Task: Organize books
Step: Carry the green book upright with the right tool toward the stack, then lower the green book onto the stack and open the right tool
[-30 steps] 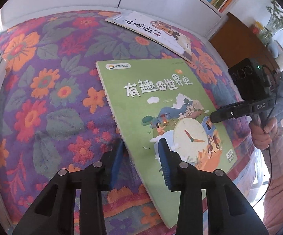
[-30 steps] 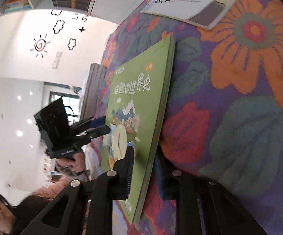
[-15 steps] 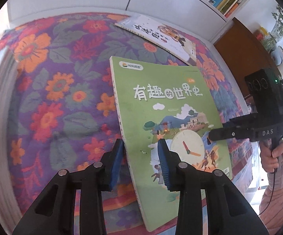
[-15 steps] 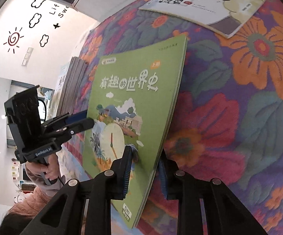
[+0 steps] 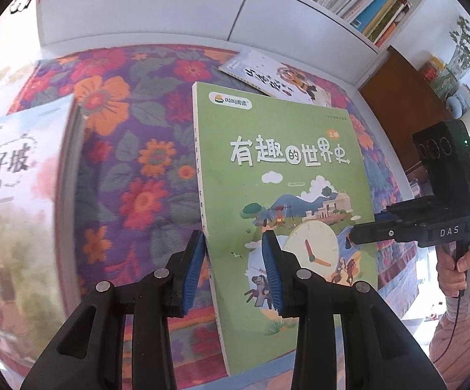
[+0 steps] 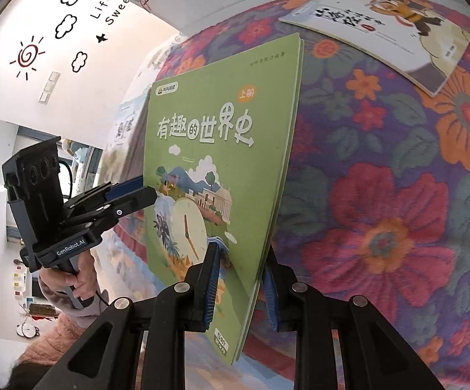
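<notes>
Green book (image 5: 286, 175) btwn both grippers, above floral cloth (image 5: 131, 149)

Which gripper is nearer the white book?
Right. The right gripper holds the green book's open edge, facing the white book; the left gripper holds the spine side.

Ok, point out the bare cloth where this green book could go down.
Bare floral cloth lies between the green book and the pale book at left. The far right corner holds the white book, so it's crowded there.
</notes>
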{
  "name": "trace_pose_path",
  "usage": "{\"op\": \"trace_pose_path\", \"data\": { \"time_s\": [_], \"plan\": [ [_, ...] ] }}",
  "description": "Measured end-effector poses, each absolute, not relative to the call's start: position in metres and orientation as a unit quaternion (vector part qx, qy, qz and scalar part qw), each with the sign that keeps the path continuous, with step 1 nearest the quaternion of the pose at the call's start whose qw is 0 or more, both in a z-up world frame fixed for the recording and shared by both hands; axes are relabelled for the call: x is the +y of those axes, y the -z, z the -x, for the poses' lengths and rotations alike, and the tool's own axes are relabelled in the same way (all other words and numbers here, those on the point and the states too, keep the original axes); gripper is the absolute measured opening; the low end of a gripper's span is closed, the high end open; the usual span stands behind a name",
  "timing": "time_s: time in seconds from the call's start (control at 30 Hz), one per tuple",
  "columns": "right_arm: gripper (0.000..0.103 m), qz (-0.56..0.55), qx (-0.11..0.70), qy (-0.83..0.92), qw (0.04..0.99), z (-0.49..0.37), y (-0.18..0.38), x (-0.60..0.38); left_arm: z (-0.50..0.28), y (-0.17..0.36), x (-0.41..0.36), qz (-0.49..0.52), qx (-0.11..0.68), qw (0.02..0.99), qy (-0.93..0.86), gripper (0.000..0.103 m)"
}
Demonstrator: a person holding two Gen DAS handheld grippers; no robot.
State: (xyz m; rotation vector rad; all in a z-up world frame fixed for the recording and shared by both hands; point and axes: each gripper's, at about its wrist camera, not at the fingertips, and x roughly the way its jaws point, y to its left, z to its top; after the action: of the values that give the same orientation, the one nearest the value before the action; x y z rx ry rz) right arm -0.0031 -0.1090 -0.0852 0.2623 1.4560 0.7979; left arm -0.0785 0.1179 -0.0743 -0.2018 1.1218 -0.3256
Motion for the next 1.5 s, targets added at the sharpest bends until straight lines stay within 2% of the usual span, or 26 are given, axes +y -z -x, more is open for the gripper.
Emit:
{"op": "trace_pose_path", "data": {
  "time_s": [0.53, 0.9, 1.33, 1.5],
  "plan": [
    [0.026, -0.157, 0.659, -0.354, 0.645, 0.002, 0.063, -0.060, 0.088, 0.046, 0.174, 0.122, 0.502, 0.845, 0.138, 0.032],
    [0.026, -0.141, 0.657, -0.363, 0.646, 0.002, 0.044, -0.018, 0.090, 0.032, 0.232, 0.140, 0.483, 0.856, 0.118, 0.032],
    [0.030, -0.130, 0.667, -0.392, 0.620, -0.016, 0.047, 0.055, 0.091, 0.016, 0.314, 0.171, 0.454, 0.872, 0.059, 0.035],
    [0.034, -0.114, 0.676, -0.410, 0.602, -0.021, 0.059, 0.092, 0.092, 0.022, 0.341, 0.177, 0.454, 0.873, 0.031, 0.035]
  ]
}}
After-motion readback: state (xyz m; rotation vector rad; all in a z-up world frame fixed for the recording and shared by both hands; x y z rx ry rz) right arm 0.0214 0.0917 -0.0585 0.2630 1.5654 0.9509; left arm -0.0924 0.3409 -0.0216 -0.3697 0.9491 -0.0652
